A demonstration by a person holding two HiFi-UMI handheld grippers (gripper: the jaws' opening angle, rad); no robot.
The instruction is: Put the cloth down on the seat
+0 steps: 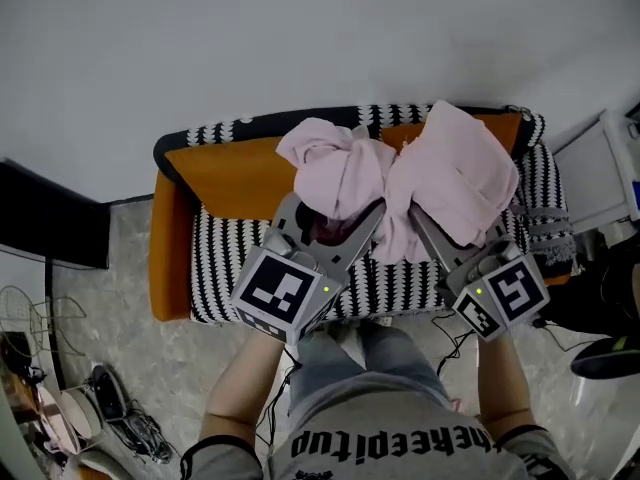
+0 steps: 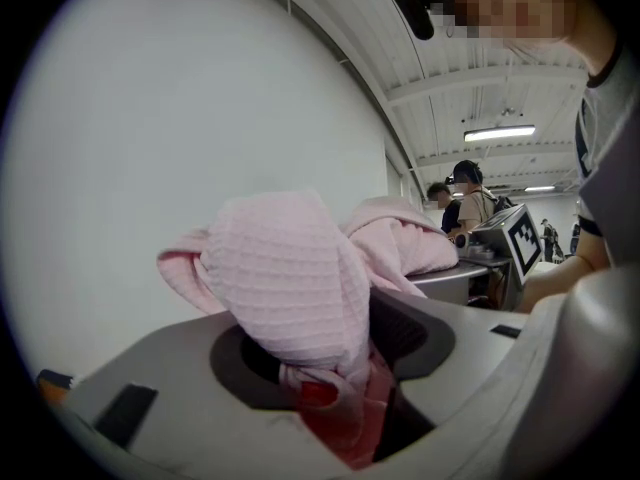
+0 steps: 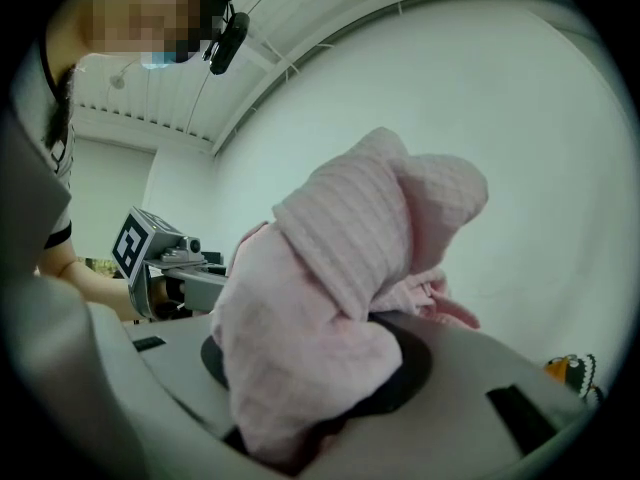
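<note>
Head view: pink cloth (image 1: 440,168) hung bunched between left gripper (image 1: 330,226) and right gripper (image 1: 455,230). Its long axis ran side to side over the striped seat (image 1: 225,253), with neither hand nearer. Left gripper view: jaws clamped on a cloth fold. Right gripper view: jaws likewise pinched shut on a thick wad.

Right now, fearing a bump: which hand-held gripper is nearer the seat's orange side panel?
Left. The left hand-held gripper is just right of the orange side panel; the right hand-held gripper, farther right.
</note>
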